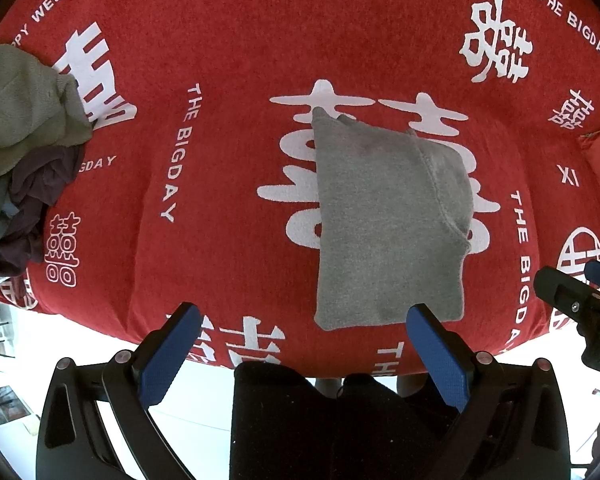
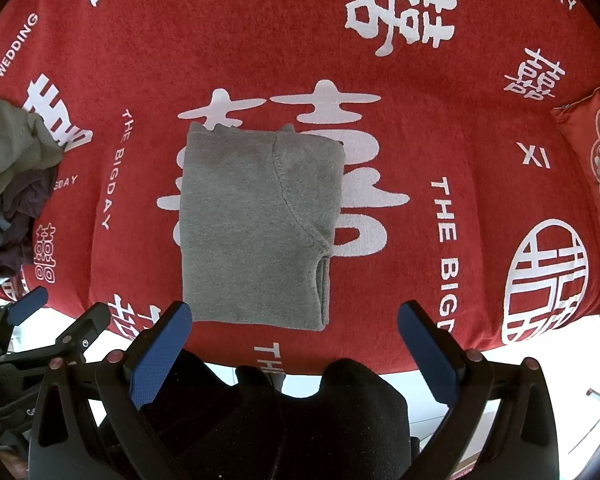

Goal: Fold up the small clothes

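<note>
Tongs on both sides hang spread and empty just short of the near edge of the red cloth (image 2: 380, 20) — the left tongs (image 1: 304, 344) and right tongs (image 2: 294, 340) pulled back, probably because the grey garment (image 2: 256, 224) needs no more handling for now. It lies flat near the middle of the cloth, over the big white character, folded into a compact upright rectangle with a curved seam running down its right half and a doubled edge showing at the lower right. Off to the left a heap of unfolded clothes (image 1: 20, 152) waits — olive, dark purple, blue.
</note>
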`<state>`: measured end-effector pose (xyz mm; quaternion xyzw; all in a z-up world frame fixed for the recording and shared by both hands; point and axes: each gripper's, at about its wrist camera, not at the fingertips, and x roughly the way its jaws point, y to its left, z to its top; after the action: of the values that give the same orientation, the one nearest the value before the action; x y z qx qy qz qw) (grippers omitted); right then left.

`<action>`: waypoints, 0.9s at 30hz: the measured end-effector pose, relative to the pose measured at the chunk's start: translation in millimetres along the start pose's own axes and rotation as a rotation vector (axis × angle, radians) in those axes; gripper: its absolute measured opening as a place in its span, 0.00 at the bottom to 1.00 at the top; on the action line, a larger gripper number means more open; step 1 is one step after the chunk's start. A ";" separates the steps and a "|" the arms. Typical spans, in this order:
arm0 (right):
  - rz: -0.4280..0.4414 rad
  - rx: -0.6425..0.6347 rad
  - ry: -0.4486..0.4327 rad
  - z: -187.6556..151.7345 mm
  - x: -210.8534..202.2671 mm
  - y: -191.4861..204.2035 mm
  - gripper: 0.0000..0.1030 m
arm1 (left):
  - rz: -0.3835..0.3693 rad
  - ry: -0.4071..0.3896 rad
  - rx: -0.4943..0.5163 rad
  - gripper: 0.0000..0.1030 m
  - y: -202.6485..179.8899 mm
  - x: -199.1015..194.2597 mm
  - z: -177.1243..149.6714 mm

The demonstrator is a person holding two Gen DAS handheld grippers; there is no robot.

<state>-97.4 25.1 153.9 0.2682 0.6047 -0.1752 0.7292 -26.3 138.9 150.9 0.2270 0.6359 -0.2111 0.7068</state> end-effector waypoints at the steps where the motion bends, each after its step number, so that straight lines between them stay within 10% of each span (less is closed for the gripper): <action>1: 0.001 0.000 0.000 0.1 -0.1 0.0 1.00 | 0.000 0.001 0.001 1.00 0.0 -0.2 0.0; 27: 0.000 -0.001 0.000 0.9 0.2 -0.2 1.00 | 0.007 -0.003 0.001 1.00 -1.1 1.2 -1.9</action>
<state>-96.9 24.4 153.8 0.2677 0.6048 -0.1748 0.7294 -28.4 139.1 149.5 0.2293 0.6340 -0.2090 0.7084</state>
